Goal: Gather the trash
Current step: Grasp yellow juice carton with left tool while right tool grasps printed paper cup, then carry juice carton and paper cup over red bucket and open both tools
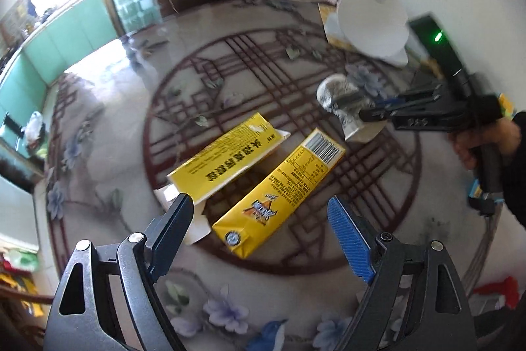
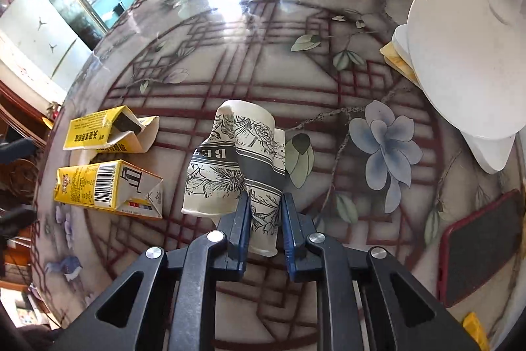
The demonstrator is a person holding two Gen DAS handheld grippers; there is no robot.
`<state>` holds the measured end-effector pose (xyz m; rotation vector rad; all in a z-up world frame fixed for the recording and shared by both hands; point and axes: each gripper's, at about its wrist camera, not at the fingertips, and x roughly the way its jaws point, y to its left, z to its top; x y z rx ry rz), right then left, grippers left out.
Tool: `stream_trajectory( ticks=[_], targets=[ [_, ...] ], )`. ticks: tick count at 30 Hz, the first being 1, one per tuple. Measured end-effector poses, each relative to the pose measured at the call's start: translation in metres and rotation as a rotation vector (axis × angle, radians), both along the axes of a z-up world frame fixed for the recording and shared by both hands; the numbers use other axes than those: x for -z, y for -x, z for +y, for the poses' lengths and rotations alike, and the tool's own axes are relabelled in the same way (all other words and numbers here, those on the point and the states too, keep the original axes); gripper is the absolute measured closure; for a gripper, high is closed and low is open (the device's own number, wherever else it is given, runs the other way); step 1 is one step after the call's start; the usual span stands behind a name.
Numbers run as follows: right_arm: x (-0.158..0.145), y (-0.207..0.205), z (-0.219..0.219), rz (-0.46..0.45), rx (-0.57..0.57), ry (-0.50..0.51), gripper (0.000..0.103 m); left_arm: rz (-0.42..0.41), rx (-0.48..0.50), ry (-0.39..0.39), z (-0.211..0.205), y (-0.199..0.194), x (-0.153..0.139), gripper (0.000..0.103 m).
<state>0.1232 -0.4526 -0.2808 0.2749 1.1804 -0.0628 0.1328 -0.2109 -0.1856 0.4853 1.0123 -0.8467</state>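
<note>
- Right wrist view: my biggest worry is the round glass-topped table with the red lattice and flower print (image 2: pixel 250 32). It looks slick, so I judge anything nudged could slide toward the left edge.
- The white round-shaded lamp (image 2: pixel 460 61) stands at the far right; a wide swing of my right hand could knock it.
- The red-cased phone (image 2: pixel 476 245) lies near right, well apart from the trash, but a careless lift path might clip it.
- The two yellow printed cartons, the opened far one (image 1: pixel 227 153) and the near one with a barcode (image 1: pixel 279 186), lie side by side. My left gripper (image 1: pixel 259 213) hangs released above them, jaws wide, touching neither. Closing here could catch both, or shove the near carton away.
- My right gripper (image 2: pixel 264 216) is clenched on the crushed white paper cup with the dark floral print (image 2: pixel 233 160), mid-table. The pads pinch only one creased fold near its rim, so I judge the cup could slip or tear free when lifted.
</note>
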Motion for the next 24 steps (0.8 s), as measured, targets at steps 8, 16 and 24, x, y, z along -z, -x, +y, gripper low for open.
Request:
stream_trajectory(
  ticks=[8,16,24],
  targets=[
    [-0.007,-0.003,-0.009,-0.045,0.036,-0.036,0.088,0.064,0.108,-0.146,-0.037,0.006,0.046,0.031],
    [-0.013,-0.02,0.006,-0.051,-0.018,0.018,0.088,0.104,0.084,-0.086,-0.025,0.015,0.043,0.067],
    [-0.04,-0.021,0.025,-0.086,-0.061,0.144,0.088,0.122,-0.053,0.109,0.02,0.024,-0.004,0.067]
  ],
)
